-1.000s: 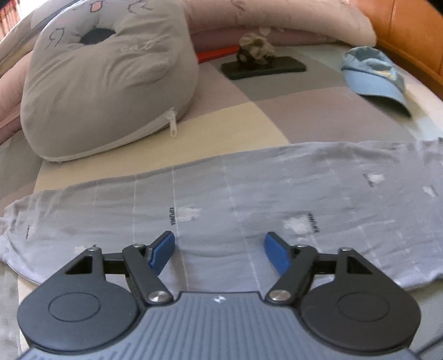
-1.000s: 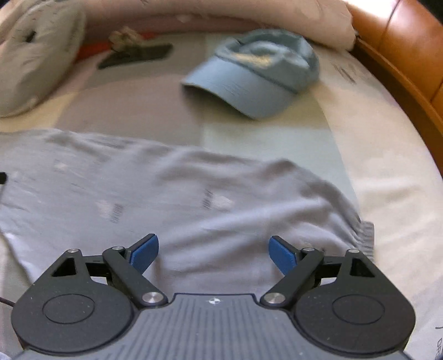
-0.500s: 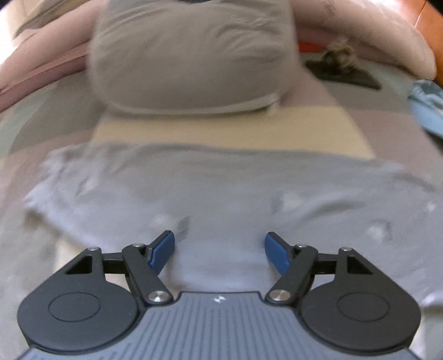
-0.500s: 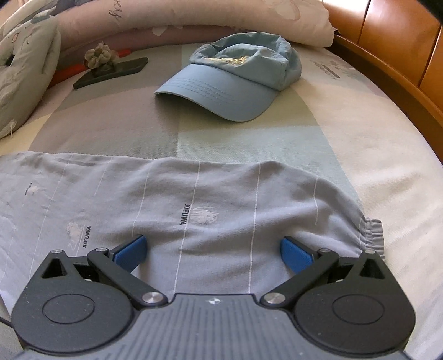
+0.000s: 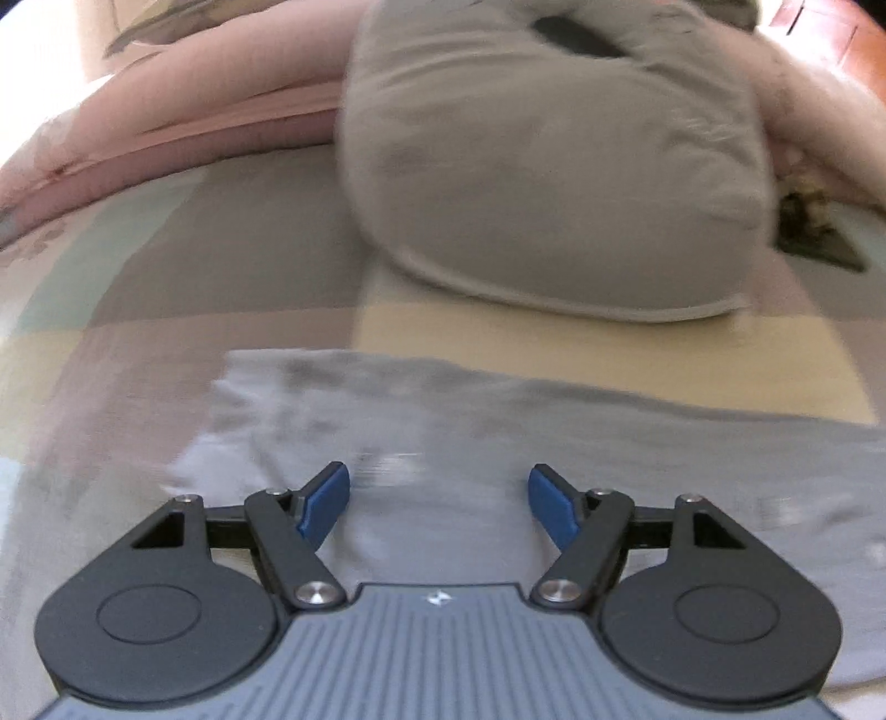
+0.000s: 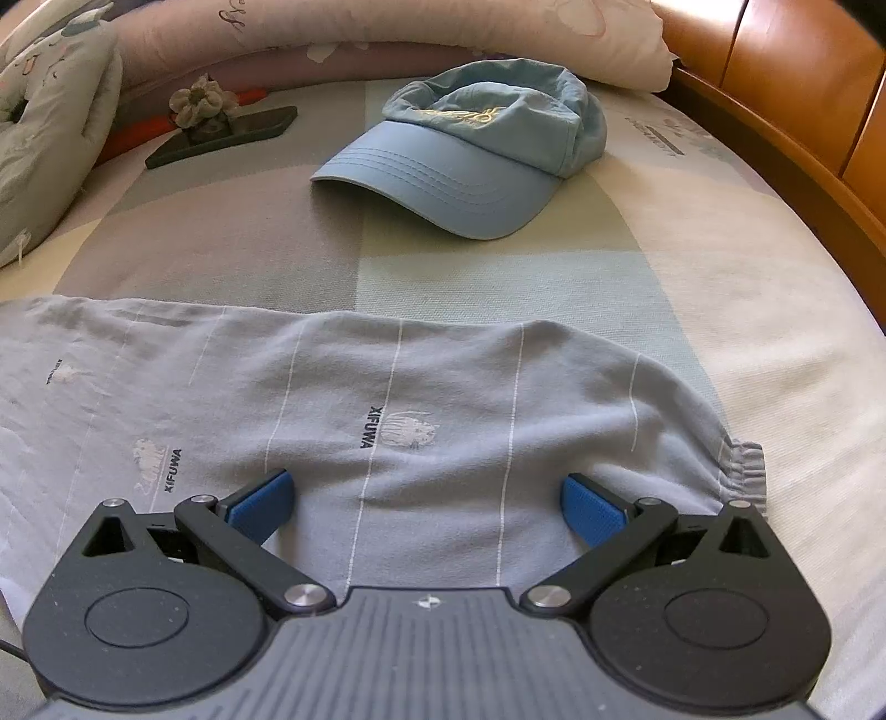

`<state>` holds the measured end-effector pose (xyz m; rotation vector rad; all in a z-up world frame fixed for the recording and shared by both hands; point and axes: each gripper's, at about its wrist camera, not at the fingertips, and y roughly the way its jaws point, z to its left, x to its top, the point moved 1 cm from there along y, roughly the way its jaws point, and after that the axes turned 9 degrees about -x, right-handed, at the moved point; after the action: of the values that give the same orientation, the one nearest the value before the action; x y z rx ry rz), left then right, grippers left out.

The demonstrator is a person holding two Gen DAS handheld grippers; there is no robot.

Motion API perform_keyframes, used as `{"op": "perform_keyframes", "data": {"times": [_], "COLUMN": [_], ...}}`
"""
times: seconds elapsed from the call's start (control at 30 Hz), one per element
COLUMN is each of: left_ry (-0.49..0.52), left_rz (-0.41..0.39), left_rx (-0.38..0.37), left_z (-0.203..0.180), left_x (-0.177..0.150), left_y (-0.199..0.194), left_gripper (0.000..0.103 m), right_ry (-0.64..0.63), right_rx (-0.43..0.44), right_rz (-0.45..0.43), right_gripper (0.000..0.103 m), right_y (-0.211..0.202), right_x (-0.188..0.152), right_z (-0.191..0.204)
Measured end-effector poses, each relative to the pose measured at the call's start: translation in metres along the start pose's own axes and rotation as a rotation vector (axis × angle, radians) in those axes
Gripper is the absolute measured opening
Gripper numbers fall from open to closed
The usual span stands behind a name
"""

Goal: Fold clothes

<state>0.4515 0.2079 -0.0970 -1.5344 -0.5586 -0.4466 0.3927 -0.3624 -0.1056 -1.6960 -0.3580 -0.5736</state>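
Note:
A grey-blue garment [image 6: 398, 399] with thin white stripes and small "XIFUWA" prints lies flat across the bed. Its gathered elastic end [image 6: 742, 471] shows at the right of the right wrist view. My right gripper [image 6: 426, 501] hovers just over this end, jaws spread wide and open, the cloth below and nothing between the blue pads [image 6: 260, 504]. In the blurred left wrist view, the garment's other end [image 5: 343, 432] lies under my left gripper [image 5: 437, 498]. That gripper is open too and holds nothing.
A grey cushion [image 5: 554, 166] sits beyond the garment on the left side. A light blue cap [image 6: 470, 149] and a dark flat slab with a fabric flower [image 6: 221, 133] lie farther back. A rolled pink quilt [image 6: 387, 27] and a wooden bed frame [image 6: 803, 83] border the checked sheet.
The left view has swept leftwards along the garment to its left end, and the cushion now stands straight ahead. The right jaws have spread wider; the right hand has hardly moved.

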Motion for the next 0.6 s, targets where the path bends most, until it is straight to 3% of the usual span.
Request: {"op": "perform_keyframes", "data": {"times": [0.1,0.27,0.47,0.6], "left_ry": [-0.025,0.023,0.086,0.194], "left_rz": [-0.010,-0.034,-0.047,-0.025], "left_rx": [0.008,0.060,-0.037,-0.088], "left_z": [0.022,0.008,-0.052,-0.109], "left_x": [-0.009,-0.017,-0.034,-0.048], "left_y": [-0.006,-0.029,-0.072,-0.092], "left_gripper": [0.076,0.069,0.072,0.072], "right_ry": [0.013,0.014,0.001,-0.046], "right_rx": [-0.014,-0.019,-0.008,0.042], "right_rz": [0.009,0.025,0.009,0.055], "right_gripper": [0.103,0.103,0.103,0.103], "right_y": [0.001,0.003,0.002,-0.009], "right_x": [0.001,0.004,0.002,0.003], "right_z": [0.001,0.002,0.000,-0.001]}}
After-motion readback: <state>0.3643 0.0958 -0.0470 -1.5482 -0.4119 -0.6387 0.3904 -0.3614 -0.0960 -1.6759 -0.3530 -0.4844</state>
